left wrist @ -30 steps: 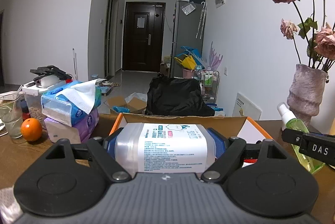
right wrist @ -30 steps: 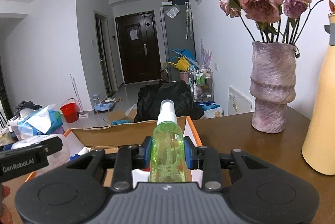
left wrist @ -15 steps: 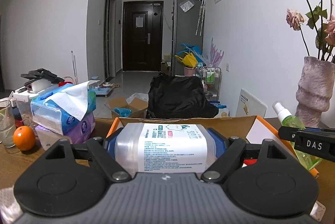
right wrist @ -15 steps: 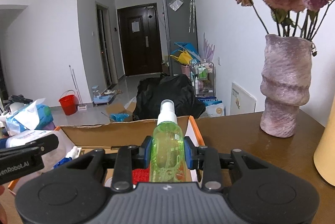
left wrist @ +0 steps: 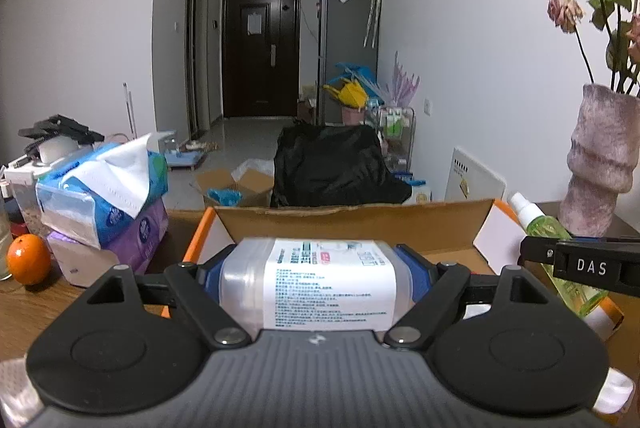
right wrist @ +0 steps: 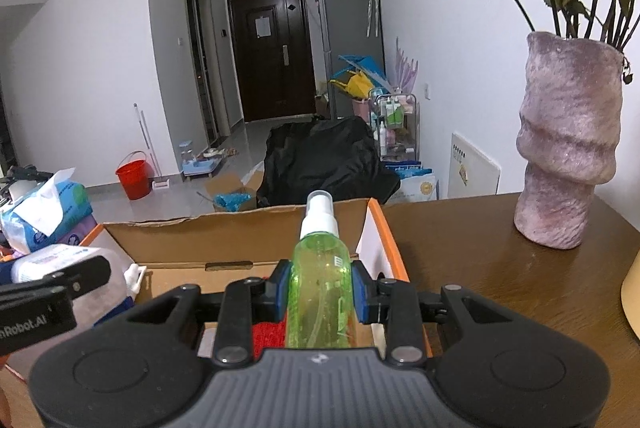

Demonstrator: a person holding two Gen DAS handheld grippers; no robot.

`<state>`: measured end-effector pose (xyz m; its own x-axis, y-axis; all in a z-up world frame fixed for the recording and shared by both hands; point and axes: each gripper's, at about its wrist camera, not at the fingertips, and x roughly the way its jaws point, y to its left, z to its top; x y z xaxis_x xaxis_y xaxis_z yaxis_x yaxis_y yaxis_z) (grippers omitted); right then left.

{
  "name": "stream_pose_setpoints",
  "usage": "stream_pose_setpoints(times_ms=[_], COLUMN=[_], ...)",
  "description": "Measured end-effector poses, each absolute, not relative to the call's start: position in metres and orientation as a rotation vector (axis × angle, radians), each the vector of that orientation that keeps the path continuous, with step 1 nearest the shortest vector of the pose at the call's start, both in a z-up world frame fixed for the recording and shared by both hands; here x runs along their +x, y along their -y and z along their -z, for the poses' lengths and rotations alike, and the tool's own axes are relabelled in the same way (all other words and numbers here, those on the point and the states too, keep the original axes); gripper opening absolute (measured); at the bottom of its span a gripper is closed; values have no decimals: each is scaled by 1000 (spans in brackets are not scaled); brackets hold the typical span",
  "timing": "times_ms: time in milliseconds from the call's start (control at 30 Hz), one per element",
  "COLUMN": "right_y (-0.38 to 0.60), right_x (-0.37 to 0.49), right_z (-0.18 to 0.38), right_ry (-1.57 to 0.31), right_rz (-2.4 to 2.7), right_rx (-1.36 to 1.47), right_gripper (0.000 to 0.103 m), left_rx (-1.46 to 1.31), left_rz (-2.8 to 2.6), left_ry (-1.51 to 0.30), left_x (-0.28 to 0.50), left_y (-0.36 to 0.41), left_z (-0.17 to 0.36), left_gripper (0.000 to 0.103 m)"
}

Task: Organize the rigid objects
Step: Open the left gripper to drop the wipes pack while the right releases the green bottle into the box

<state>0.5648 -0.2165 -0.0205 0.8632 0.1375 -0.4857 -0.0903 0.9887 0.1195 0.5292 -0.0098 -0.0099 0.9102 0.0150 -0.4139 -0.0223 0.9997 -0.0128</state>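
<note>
jaws of both grippers were clamped: left gripper (left wrist: 320, 270) on a wipes pack (left wrist: 320, 284) lying crosswise, right gripper (right wrist: 320, 294) on a spray bottle (right wrist: 320, 288) pointing forward, both over the open cardboard box (right wrist: 248, 232) on the worktop (right wrist: 500, 268).

Wood table (right wrist: 500, 268) w/ cardboard box (right wrist: 240, 228), vase (right wrist: 568, 148), tissue packs (left wrist: 104, 204), orange (left wrist: 28, 259).

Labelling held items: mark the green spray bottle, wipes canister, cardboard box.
green spray bottle (right wrist: 320, 292): right wrist view, body.
wipes canister (left wrist: 328, 288): left wrist view, label.
cardboard box (right wrist: 240, 232): right wrist view, far wall.
</note>
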Motion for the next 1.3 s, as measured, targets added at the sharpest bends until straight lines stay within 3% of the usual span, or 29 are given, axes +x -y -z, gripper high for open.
stream_pose_setpoints(times_ms=[100,133,167,233,267,567,733,1300], right_y=[217,218,219,223,224,224,222,220], right_x=[565,564,563,562,560,556,550,515], right_z=[21,20,19,17,16,12,10,3], right_ry=[-537,-532,-529,-518,-510,-499,-489,-449], right_rz=[-130,-127,-126,-115,-107,-99,-100,-100], right_rx=[100,102,103,118,125,124,108,55], right_gripper=[31,33,46,68,74,99,103,103], left_rx=[-11,-12,-12,-12,-14,-33,-39,-19], left_rz=[-21,-29,-41,-50,-48,-74,-77,-61], left_ry=[-430,-431,-429,-424,-423,-446,-455,-433], left_x=[528,528,528,527,527,529,529,499], left_y=[10,10,9,8,7,3,1,8], left_z=[10,10,10,9,9,11,12,8], left_gripper=[90,100,103,103,103,103,103,103])
